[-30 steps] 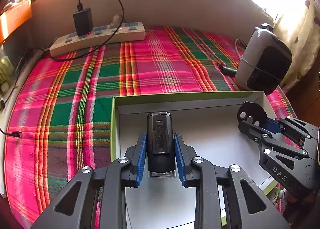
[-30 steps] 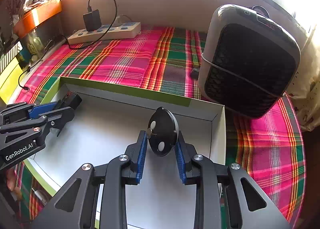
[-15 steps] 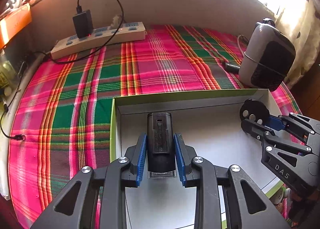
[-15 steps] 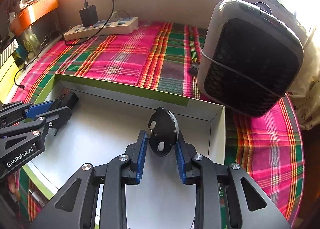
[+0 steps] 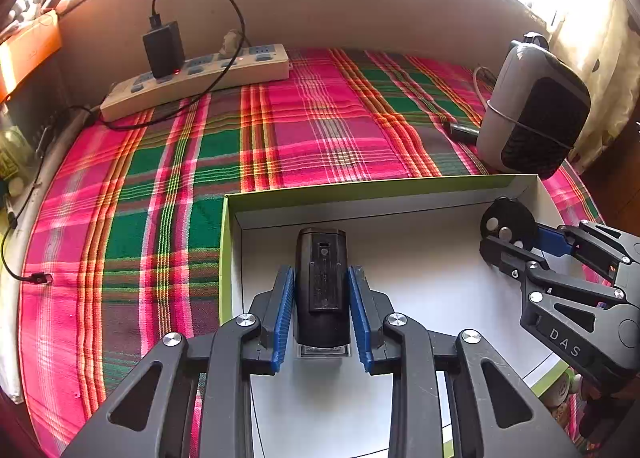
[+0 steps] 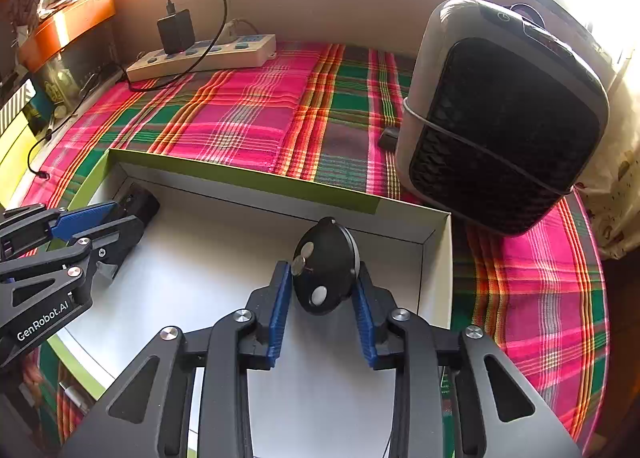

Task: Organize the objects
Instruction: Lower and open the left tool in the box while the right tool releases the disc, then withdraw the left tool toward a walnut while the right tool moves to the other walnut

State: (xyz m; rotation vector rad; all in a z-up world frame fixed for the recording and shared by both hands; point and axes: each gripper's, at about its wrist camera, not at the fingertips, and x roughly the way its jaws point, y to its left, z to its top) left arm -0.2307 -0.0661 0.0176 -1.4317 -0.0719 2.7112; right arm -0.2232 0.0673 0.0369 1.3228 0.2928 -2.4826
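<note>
A shallow white box with a green rim [image 5: 360, 186] [image 6: 240, 174] lies on the plaid cloth. My left gripper [image 5: 322, 298] [image 6: 120, 214] is shut on a black oblong device [image 5: 321, 278] [image 6: 144, 204], held low in the box's near-left corner. My right gripper [image 6: 324, 290] [image 5: 516, 242] is at the box's right end, and its jaws are opening. A round black disc with silver studs [image 6: 326, 266] [image 5: 508, 220] sits tilted between the blue pads. A slim gap shows at the left pad.
A grey and black heater [image 6: 500, 114] [image 5: 532, 114] stands just beyond the box's right corner. A white power strip [image 5: 196, 78] with a black charger [image 5: 164, 48] and looping cable lies along the back wall. Cables trail at the left edge [image 5: 36, 278].
The right gripper's pads have spread apart and the disc between them has tilted. The left gripper still holds the black device in the same spot.
</note>
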